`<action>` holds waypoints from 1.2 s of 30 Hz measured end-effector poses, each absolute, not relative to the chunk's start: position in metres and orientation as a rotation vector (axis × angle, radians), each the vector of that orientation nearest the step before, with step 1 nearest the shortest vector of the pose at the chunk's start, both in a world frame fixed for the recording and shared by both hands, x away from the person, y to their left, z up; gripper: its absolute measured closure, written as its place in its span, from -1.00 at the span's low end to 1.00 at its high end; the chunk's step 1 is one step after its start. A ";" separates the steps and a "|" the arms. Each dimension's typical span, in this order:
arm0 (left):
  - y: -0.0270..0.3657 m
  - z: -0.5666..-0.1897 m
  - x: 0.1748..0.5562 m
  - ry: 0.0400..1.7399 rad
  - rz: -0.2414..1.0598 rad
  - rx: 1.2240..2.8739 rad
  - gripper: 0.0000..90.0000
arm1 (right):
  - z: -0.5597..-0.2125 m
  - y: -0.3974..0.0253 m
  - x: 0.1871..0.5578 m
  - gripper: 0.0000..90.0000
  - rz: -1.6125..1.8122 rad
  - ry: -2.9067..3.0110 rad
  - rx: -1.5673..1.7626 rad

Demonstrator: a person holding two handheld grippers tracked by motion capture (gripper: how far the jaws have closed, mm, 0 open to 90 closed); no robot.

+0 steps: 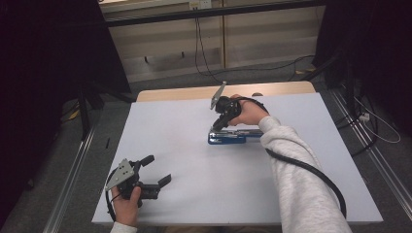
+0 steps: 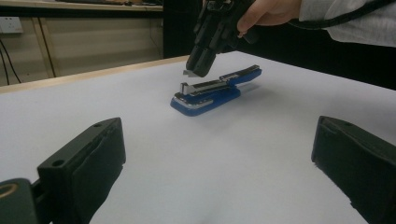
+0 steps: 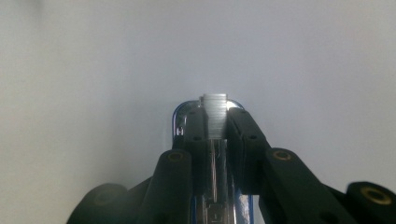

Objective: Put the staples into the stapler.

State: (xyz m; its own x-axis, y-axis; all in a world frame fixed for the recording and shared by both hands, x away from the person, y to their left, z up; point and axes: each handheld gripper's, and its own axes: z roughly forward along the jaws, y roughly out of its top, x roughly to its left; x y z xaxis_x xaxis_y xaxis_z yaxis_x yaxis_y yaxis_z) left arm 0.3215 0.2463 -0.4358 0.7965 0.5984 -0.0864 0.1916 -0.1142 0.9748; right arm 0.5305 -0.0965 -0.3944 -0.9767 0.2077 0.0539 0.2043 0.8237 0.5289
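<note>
A blue stapler (image 1: pixel 238 137) lies on the white table (image 1: pixel 194 160) right of centre, its lid swung back and its metal channel (image 2: pixel 205 87) bared. My right gripper (image 1: pixel 218 124) points down over the stapler's left end, shut on a short silver strip of staples (image 3: pixel 215 109). The strip hangs just above the channel's front end (image 2: pixel 189 73). In the right gripper view the blue stapler nose (image 3: pixel 179 122) lies beneath the jaws. At the table's front left my left gripper (image 1: pixel 158 169) rests open, jaws wide apart and empty, facing the stapler (image 2: pixel 210 95).
The white sheet covers a wooden tabletop whose far edge (image 1: pixel 194 92) shows beyond it. A thick black cable (image 1: pixel 311 172) trails along the person's right sleeve. Dark stands and floor cables surround the table.
</note>
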 end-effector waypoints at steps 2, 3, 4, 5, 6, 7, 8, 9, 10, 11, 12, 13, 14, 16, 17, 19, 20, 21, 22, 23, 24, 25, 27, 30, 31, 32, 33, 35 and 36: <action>0.246 -0.436 0.321 0.625 0.386 1.683 -0.94 | -0.396 -0.097 0.531 0.75 0.863 2.997 0.321; 0.246 -0.436 0.321 0.626 0.384 1.685 -0.94 | -0.396 -0.097 0.531 0.75 0.864 2.999 0.322; 0.246 -0.436 0.321 0.626 0.384 1.685 -0.94 | -0.397 -0.097 0.531 0.75 0.864 2.997 0.321; 0.246 -0.436 0.321 0.627 0.383 1.687 -0.94 | -0.397 -0.097 0.531 0.75 0.866 2.995 0.330; 0.246 -0.436 0.322 0.627 0.383 1.688 -0.94 | -0.397 -0.096 0.531 0.75 0.863 2.993 0.333; 0.246 -0.436 0.321 0.627 0.382 1.686 -0.94 | -0.397 -0.097 0.531 0.75 0.864 2.992 0.334; 0.246 -0.436 0.321 0.627 0.383 1.687 -0.94 | -0.398 -0.097 0.532 0.75 0.865 2.999 0.324; 0.246 -0.436 0.321 0.627 0.384 1.688 -0.94 | -0.398 -0.096 0.531 0.75 0.862 2.997 0.328; 0.246 -0.436 0.321 0.626 0.384 1.687 -0.94 | -0.399 -0.096 0.532 0.75 0.861 2.996 0.324; 0.246 -0.436 0.321 0.627 0.382 1.686 -0.94 | -0.399 -0.096 0.532 0.75 0.861 2.996 0.324; 0.246 -0.436 0.321 0.627 0.383 1.689 -0.94 | -0.399 -0.095 0.532 0.75 0.853 3.002 0.315; 0.246 -0.436 0.321 0.627 0.383 1.689 -0.94 | -0.399 -0.095 0.532 0.75 0.853 3.002 0.315; 0.246 -0.436 0.321 0.626 0.383 1.689 -0.94 | -0.400 -0.095 0.532 0.75 0.855 3.003 0.313; 0.246 -0.436 0.321 0.628 0.384 1.687 -0.94 | -0.401 -0.095 0.531 0.75 0.853 3.007 0.309; 0.246 -0.436 0.321 0.627 0.383 1.689 -0.94 | -0.401 -0.095 0.532 0.75 0.851 3.005 0.304; 0.246 -0.436 0.322 0.628 0.381 1.684 -0.94 | -0.400 -0.095 0.532 0.75 0.844 3.011 0.289; 0.246 -0.436 0.322 0.625 0.381 1.688 -0.94 | -0.401 -0.095 0.532 0.75 0.856 3.004 0.321; 0.246 -0.436 0.321 0.625 0.381 1.688 -0.94 | -0.401 -0.095 0.532 0.75 0.850 3.004 0.324; 0.246 -0.436 0.321 0.624 0.381 1.687 -0.94 | -0.401 -0.095 0.532 0.75 0.847 3.006 0.319; 0.246 -0.436 0.321 0.625 0.380 1.687 -0.94 | -0.401 -0.095 0.532 0.75 0.846 3.008 0.310; 0.246 -0.436 0.321 0.625 0.380 1.688 -0.94 | -0.401 -0.095 0.532 0.75 0.846 3.005 0.316; 0.246 -0.436 0.322 0.618 0.378 1.691 -0.94 | -0.401 -0.095 0.532 0.75 0.848 3.004 0.317; 0.246 -0.436 0.321 0.632 0.381 1.683 -0.94 | -0.401 -0.095 0.532 0.75 0.847 3.007 0.314; 0.246 -0.436 0.321 0.633 0.380 1.681 -0.94 | -0.402 -0.094 0.532 0.75 0.844 3.011 0.299; 0.246 -0.436 0.321 0.633 0.380 1.681 -0.94 | -0.402 -0.094 0.532 0.75 0.844 3.011 0.299; 0.246 -0.436 0.321 0.633 0.380 1.682 -0.94 | -0.402 -0.094 0.531 0.75 0.842 3.011 0.308; 0.246 -0.436 0.321 0.632 0.380 1.684 -0.94 | -0.402 -0.094 0.531 0.75 0.831 3.013 0.299; 0.246 -0.436 0.321 0.629 0.380 1.687 -0.94 | -0.403 -0.094 0.532 0.75 0.831 3.014 0.301; 0.246 -0.436 0.321 0.629 0.380 1.686 -0.94 | -0.403 -0.095 0.533 0.75 0.833 3.018 0.277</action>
